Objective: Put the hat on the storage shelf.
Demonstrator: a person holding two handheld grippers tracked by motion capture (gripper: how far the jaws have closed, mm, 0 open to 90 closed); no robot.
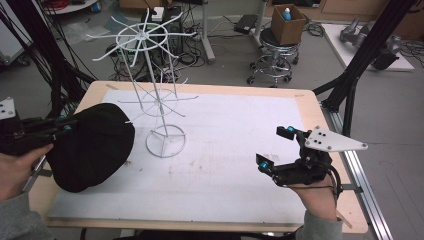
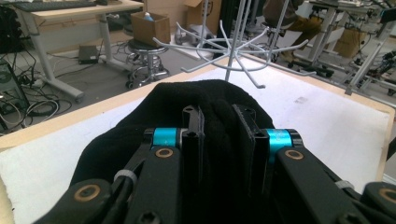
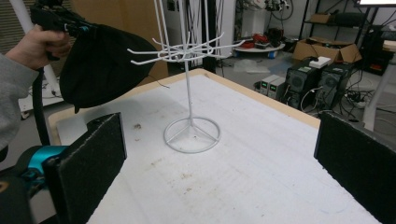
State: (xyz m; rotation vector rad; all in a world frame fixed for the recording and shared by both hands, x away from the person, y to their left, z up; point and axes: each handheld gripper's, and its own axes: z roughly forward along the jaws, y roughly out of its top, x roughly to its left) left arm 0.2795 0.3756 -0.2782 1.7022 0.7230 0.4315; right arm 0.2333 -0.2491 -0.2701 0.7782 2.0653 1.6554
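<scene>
Currently the right gripper (image 1: pixel 274 148) sits near the worktop's (image 1: pixel 240 130) front right corner, held in the person's right hand (image 1: pixel 316 196). Its jaws stand wide apart with nothing between them; the right gripper view shows both black pads well separated over bare white surface.

Left gripper (image 1: pixel 59 125) is at the worktop's left edge, held in the left hand (image 1: pixel 17 167). Its jaws are closed on a fold of the black cap (image 1: pixel 92 145); in the left gripper view the black cloth (image 2: pixel 205 100) is pinched between the two pads and bulges up beyond them. In the right gripper view the cap (image 3: pixel 100 65) hangs from that gripper, clear of the worktop surface, just beside the lower ring of prongs on the rack.

White wire rack (image 1: pixel 162 102) stands upright, further back, left of the worktop's middle; its round base (image 1: pixel 165 141) rests on the surface, near the cap's right side. Whether cap and prongs touch cannot be told.
</scene>
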